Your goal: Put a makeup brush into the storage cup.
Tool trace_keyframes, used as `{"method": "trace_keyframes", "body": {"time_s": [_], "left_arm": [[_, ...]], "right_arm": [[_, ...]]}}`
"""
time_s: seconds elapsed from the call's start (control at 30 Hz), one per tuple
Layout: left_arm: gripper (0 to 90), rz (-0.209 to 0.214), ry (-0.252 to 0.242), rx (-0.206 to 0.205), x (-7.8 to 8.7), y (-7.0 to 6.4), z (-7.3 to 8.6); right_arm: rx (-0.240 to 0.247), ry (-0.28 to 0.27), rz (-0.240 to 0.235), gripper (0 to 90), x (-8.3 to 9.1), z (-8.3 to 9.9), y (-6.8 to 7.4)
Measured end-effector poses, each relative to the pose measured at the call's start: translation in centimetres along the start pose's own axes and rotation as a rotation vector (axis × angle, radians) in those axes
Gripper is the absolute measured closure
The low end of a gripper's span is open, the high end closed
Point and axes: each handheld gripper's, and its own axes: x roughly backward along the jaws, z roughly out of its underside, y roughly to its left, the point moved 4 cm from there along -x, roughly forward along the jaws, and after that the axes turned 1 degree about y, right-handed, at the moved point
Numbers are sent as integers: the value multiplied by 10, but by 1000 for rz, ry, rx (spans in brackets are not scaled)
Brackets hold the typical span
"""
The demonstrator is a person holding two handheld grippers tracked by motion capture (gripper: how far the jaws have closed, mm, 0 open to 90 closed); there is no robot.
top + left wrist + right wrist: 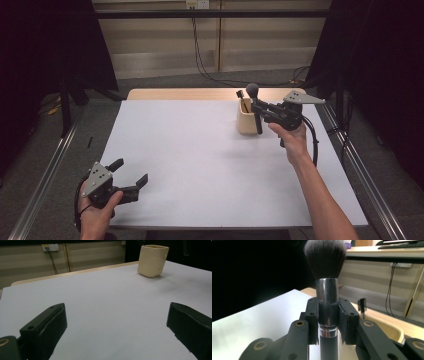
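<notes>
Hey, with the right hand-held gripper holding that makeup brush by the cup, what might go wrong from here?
1. The right hand-held gripper clamps the makeup brush on its smooth metal collar, so it might slip or tilt.
2. The brush handle hangs in front of the beige cup; a sideways move may knock the cup over.
3. A small dark tool already stands in the cup and could get bumped.

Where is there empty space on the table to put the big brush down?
Nearly the whole white table is bare: the wide middle, between the open left gripper and the cream holder. Crowded only at the far right, where the right gripper grips the makeup brush by the holder.
</notes>
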Motion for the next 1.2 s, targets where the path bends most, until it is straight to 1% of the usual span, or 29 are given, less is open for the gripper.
{"method": "trace_keyframes", "body": {"time_s": [0.1,0.13,0.37,0.5,0.57,0.6,0.77,0.87,0.9,1.07,1.2], "left_arm": [[29,-1,-1,2,0,0,0],[29,0,-1,2,0,0,0],[29,3,0,-4,0,-1,0],[29,5,3,-8,0,0,0],[29,5,3,-10,0,-1,0],[29,5,2,-8,0,-1,0],[29,5,2,-9,0,0,0],[29,4,1,-4,0,-1,0],[29,3,2,-4,1,-1,0],[29,3,3,-5,1,0,0],[29,3,1,-3,1,1,0]], "right_arm": [[0,-17,18,728,0,-8,-3],[6,-20,28,728,0,-11,-5],[-9,-40,79,728,-1,-23,-13],[-2,-36,83,728,-4,-29,-16],[14,-28,82,727,-7,-31,-16],[14,-32,78,727,-7,-33,-16],[20,-37,88,727,-10,-41,-20],[22,-27,76,727,-13,-45,-22],[31,-25,80,727,-14,-46,-22],[22,-31,97,727,-21,-53,-28],[16,-27,122,727,-27,-57,-31]]}}
